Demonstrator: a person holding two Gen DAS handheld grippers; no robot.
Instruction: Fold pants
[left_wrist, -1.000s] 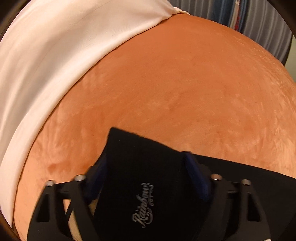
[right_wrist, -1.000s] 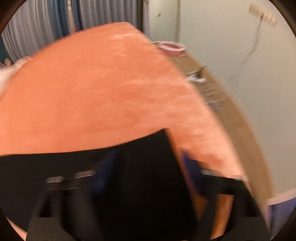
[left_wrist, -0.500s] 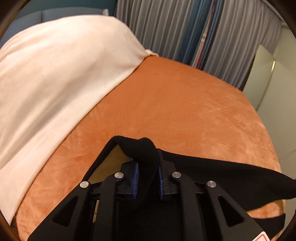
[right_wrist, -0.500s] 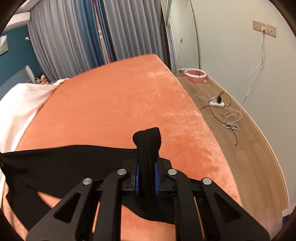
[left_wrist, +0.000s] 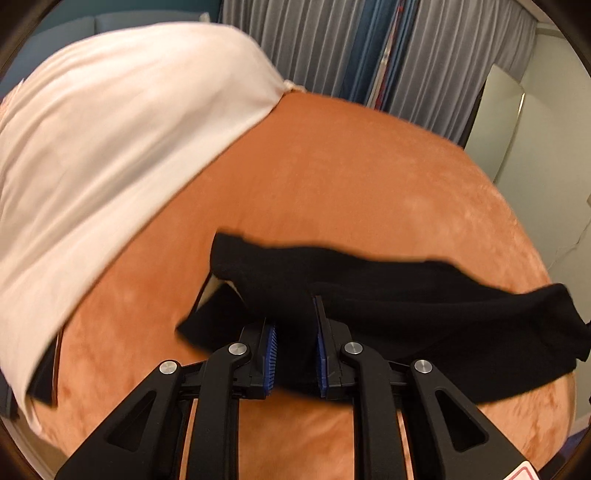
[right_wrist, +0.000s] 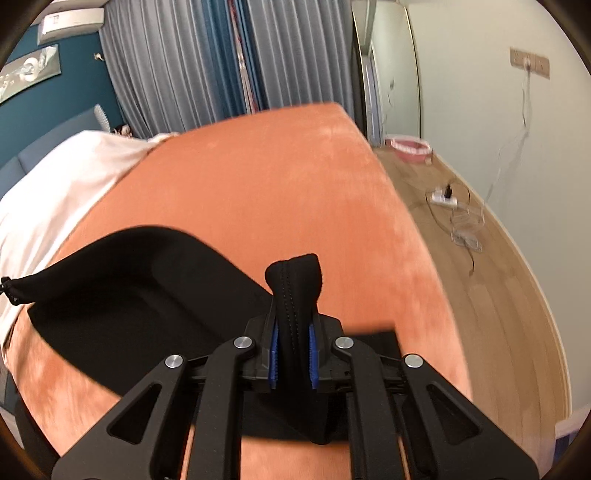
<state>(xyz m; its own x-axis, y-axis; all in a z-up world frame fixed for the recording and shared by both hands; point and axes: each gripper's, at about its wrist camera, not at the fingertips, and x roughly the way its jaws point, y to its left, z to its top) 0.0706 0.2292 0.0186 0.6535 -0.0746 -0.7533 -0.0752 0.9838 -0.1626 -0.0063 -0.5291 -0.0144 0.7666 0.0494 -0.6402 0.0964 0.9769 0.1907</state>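
Note:
The black pants (left_wrist: 388, 291) hang as a band across the orange bed cover (left_wrist: 351, 184), lifted off it. My left gripper (left_wrist: 293, 354) is shut on one end of the pants' edge. In the right wrist view my right gripper (right_wrist: 293, 354) is shut on a stitched hem of the pants (right_wrist: 295, 288), which sticks up between the blue pads (right_wrist: 273, 352). The rest of the pants (right_wrist: 122, 295) sags to the left over the bed (right_wrist: 258, 192).
A white duvet (left_wrist: 110, 147) covers the bed's left side, also seen in the right wrist view (right_wrist: 62, 177). Right of the bed lie wooden floor (right_wrist: 509, 295), a power strip with cables (right_wrist: 447, 197) and a pink basin (right_wrist: 410, 147). Grey curtains (left_wrist: 332, 48) hang behind.
Both grippers closed on the pants' edge about a second ago and have since lifted it. The fabric now hangs slack between them, further forward over the bed.

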